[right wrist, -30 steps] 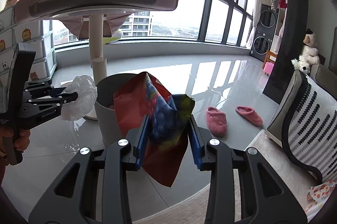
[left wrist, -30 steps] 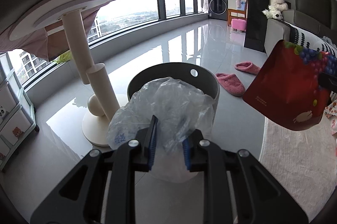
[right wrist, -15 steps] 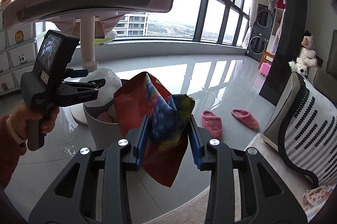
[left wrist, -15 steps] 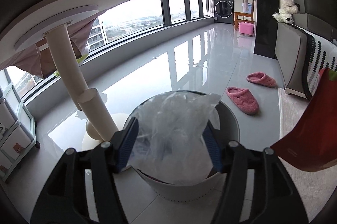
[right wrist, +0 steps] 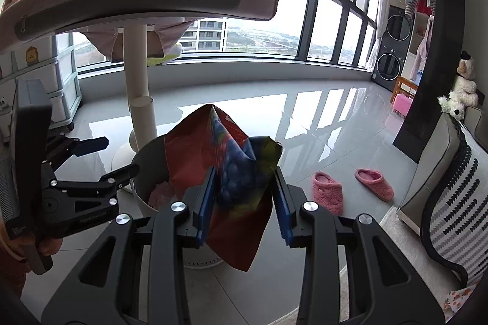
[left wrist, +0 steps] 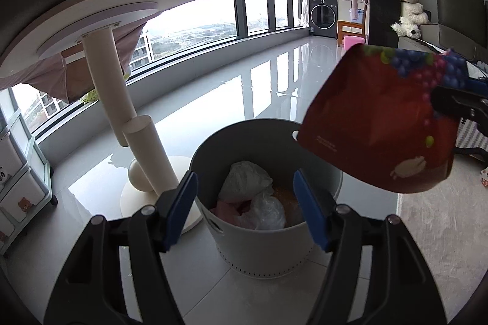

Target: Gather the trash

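Observation:
A grey round bin [left wrist: 323, 148] stands on the glossy floor and also shows in the right wrist view [right wrist: 149, 160]. Clear plastic bags [left wrist: 248, 183] and pink trash lie inside it. My left gripper [left wrist: 245, 204] is open and empty just above the bin's near rim; it also shows at the left of the right wrist view [right wrist: 106, 157]. My right gripper [right wrist: 244, 196] is shut on a red snack bag with grapes printed on it [right wrist: 235, 172]. The bag [left wrist: 384, 123] hangs beside the bin's right rim.
A white pedestal table [left wrist: 106, 59] with a pink cushion stands left of the bin. Pink slippers [right wrist: 328, 192] lie on the floor to the right. A sofa [right wrist: 451, 178] and rug edge are at the right. Drawers [right wrist: 64, 81] stand at the left.
My left gripper opened and the clear plastic bag dropped into the bin. My right gripper moved the red bag closer to the bin.

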Demonstrator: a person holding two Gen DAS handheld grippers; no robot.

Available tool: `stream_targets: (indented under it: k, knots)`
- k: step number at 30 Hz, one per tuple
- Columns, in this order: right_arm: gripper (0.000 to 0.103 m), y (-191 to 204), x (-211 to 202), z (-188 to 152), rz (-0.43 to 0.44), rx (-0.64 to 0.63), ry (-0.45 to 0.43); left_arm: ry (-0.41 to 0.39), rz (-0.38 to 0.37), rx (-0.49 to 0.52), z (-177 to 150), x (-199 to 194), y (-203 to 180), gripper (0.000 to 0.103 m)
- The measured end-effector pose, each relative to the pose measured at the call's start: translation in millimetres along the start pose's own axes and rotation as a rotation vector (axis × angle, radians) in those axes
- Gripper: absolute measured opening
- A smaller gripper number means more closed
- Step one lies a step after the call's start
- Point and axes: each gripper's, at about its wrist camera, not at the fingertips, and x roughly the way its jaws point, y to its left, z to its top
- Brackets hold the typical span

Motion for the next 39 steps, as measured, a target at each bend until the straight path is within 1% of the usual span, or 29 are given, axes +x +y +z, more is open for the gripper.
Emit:
stream_targets:
  k: [4, 7, 9, 11, 12, 13, 14, 17, 23, 29, 31, 33, 34, 36, 37, 39]
  knots:
    - [0.035, 20, 33, 17, 0.043, 0.014, 0.028, 0.008, 0.016, -0.013, -9, -12, 17, 0.067]
    - [0.036, 31, 63, 28, 0.069, 0.027, 0.078, 0.014, 0.028, -0.022, -14, -18, 27, 0.068]
    - [0.041, 37, 83, 32, 0.092, 0.044, 0.125, 0.02, 0.032, -0.025, -17, -20, 32, 0.069]
    - [0.043, 41, 99, 33, 0.1, 0.049, 0.176, 0.026, 0.033, -0.03, -21, -22, 37, 0.069]
    - [0.045, 43, 103, 33, 0.095, 0.047, 0.189, 0.028, 0.031, -0.031, -23, -23, 39, 0.069]
    - [0.05, 45, 104, 32, 0.084, 0.04, 0.191, 0.028, 0.03, -0.033, -24, -25, 40, 0.069]
    - [0.052, 46, 103, 31, 0.08, 0.035, 0.188, 0.029, 0.027, -0.032, -25, -26, 41, 0.069]
    - [0.053, 44, 94, 27, 0.09, 0.049, 0.182, 0.029, 0.018, -0.024, -26, -28, 39, 0.069]
    - [0.053, 34, 78, 14, 0.076, 0.056, 0.191, 0.023, -0.01, -0.014, -25, -33, 27, 0.069]
    - [0.053, 17, 42, -4, 0.066, 0.084, 0.175, 0.021, -0.047, -0.008, -22, -42, 5, 0.071]
    - [0.058, 10, 22, -11, 0.056, 0.096, 0.163, 0.016, -0.059, -0.001, -22, -50, -6, 0.074]
    - [0.071, 0, -3, -21, 0.029, 0.114, 0.146, 0.008, -0.074, 0.01, -21, -60, -19, 0.075]
    - [0.074, -5, -16, -27, 0.015, 0.125, 0.139, 0.006, -0.081, 0.017, -21, -65, -27, 0.076]
    - [0.083, -17, -46, -39, -0.02, 0.147, 0.127, 0.005, -0.1, 0.032, -22, -76, -43, 0.079]
    - [0.085, -24, -61, -47, -0.042, 0.161, 0.124, 0.005, -0.111, 0.04, -24, -81, -53, 0.08]
    - [0.093, -38, -92, -66, -0.078, 0.191, 0.125, 0.007, -0.144, 0.06, -28, -92, -72, 0.082]
